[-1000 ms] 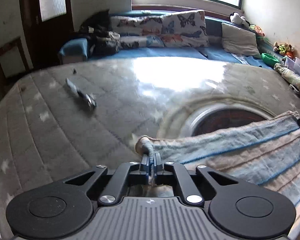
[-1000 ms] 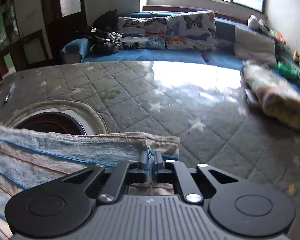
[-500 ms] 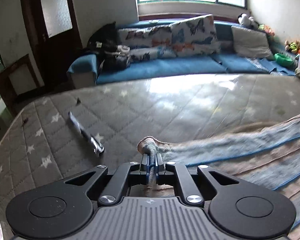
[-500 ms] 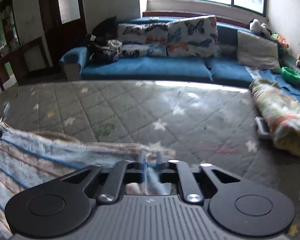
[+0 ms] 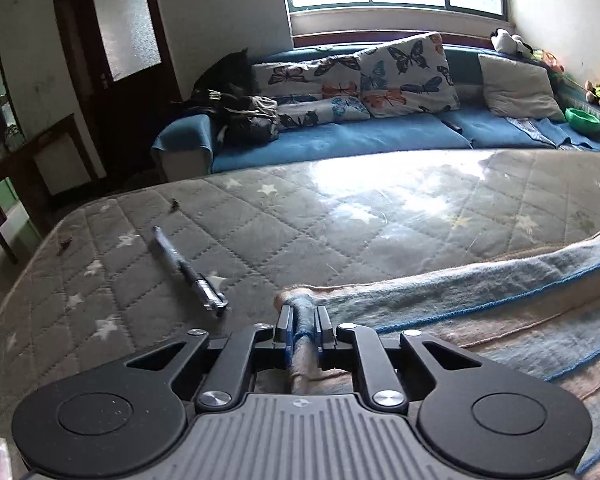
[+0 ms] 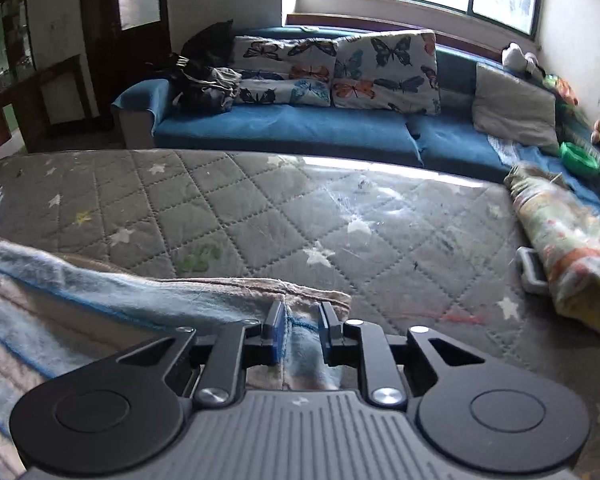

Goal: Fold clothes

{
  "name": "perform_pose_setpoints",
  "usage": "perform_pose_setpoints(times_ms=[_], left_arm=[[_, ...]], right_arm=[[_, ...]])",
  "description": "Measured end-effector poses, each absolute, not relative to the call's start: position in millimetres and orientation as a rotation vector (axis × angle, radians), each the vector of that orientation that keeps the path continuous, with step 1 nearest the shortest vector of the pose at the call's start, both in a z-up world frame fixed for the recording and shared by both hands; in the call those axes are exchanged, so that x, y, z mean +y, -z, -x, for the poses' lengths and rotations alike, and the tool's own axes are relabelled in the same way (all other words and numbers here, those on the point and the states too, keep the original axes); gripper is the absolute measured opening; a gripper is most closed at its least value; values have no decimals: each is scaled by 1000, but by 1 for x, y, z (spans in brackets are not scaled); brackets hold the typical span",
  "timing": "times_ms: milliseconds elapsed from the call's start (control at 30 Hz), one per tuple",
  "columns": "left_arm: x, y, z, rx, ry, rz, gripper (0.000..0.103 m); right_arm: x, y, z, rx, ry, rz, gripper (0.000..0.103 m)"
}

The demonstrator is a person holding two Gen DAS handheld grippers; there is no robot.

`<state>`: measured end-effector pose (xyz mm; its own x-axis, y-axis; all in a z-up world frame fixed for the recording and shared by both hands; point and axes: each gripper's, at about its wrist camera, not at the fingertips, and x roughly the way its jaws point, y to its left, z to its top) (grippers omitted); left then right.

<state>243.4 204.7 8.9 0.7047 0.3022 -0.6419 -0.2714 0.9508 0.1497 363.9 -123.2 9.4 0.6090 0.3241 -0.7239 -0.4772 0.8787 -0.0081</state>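
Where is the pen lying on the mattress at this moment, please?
In the left wrist view, the pen lies diagonally on the grey quilted mattress, just left of the left gripper and the striped towel.

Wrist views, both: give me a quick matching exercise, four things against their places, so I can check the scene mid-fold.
Things:
1. striped blue-and-beige towel
2. black-and-silver pen
3. rolled floral blanket
4. green plastic bowl

Places:
A. on the blue sofa
B. pinched by the left gripper
C. at the right edge of the grey quilted mattress
D. on the mattress, left of that gripper

Pairs: 1-B, 2-D, 3-C, 4-A.
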Motion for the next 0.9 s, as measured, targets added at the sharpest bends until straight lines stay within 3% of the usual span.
perform_pose_setpoints(times_ms=[100,300,467,567,900], left_arm=[[194,-22,-225,701,-280,-24,13],[146,-27,-182,717,-111,-24,26],[109,-18,-145,743,-19,-45,26],[93,-15,-124,745,1,-60,27],[78,-2,-78,752,-10,-62,32]], right_arm=[[-129,-19,-348,795,-505,224,30],[-133,-28,-296,871,-641,259,36],[-127,-15,-240,919,-729,336,40],[-127,-13,-210,888,-744,383,47],[-173,-13,-151,863,-730,341,53]])
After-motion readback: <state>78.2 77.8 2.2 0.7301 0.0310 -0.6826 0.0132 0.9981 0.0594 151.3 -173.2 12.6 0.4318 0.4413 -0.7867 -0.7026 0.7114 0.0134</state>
